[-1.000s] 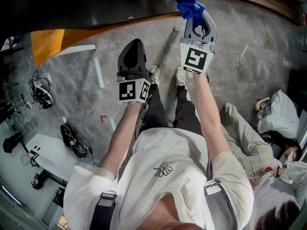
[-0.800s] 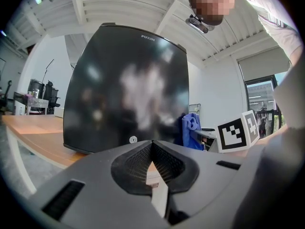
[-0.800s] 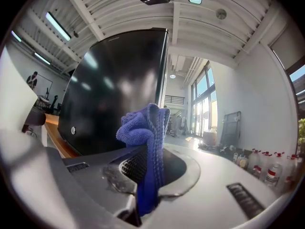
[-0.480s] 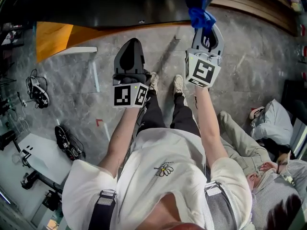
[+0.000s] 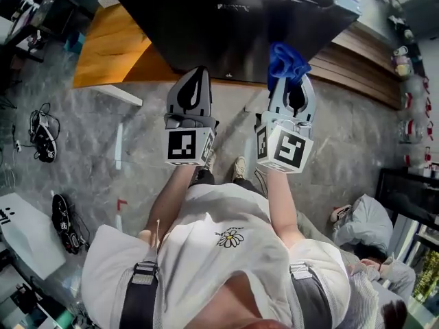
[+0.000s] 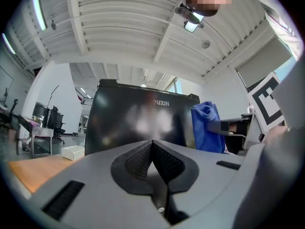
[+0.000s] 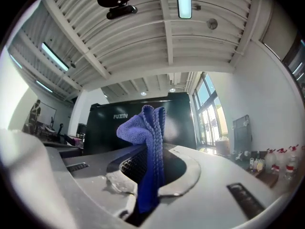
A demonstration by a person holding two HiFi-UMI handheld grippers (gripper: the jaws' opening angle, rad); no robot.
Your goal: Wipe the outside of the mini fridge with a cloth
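Blue microfibre cloth (image 5: 287,62) is clamped in my right gripper (image 5: 293,82), jaws shut tight on its lower part, the bunched top sticking up past the tips; the right gripper view shows it dead centre, cloth (image 7: 148,137) rising out of the right gripper (image 7: 147,185). My left gripper (image 5: 197,74) carries nothing: in the left gripper view its jaws are pressed together, pads meeting at a point, left gripper (image 6: 153,149) empty. The mini fridge (image 5: 233,19), glossy black, fills the top centre of the head view and stands on an orange wood platform (image 5: 103,46); in both gripper views it sits mid-frame straight ahead, mini fridge (image 6: 128,123) behind the left tips and mini fridge (image 7: 102,128) behind the cloth. In the head view the cloth overlaps the fridge's lower right edge, but I read it as near and apart, not pressed on. Both grippers are level, side by side, pointing at the front face. Progress, as I judge it: cloth in hand, approach about done, wiping not yet begun, no wet streaks or wiped patches show on the door. Left to do: front, sides and top, all of it.
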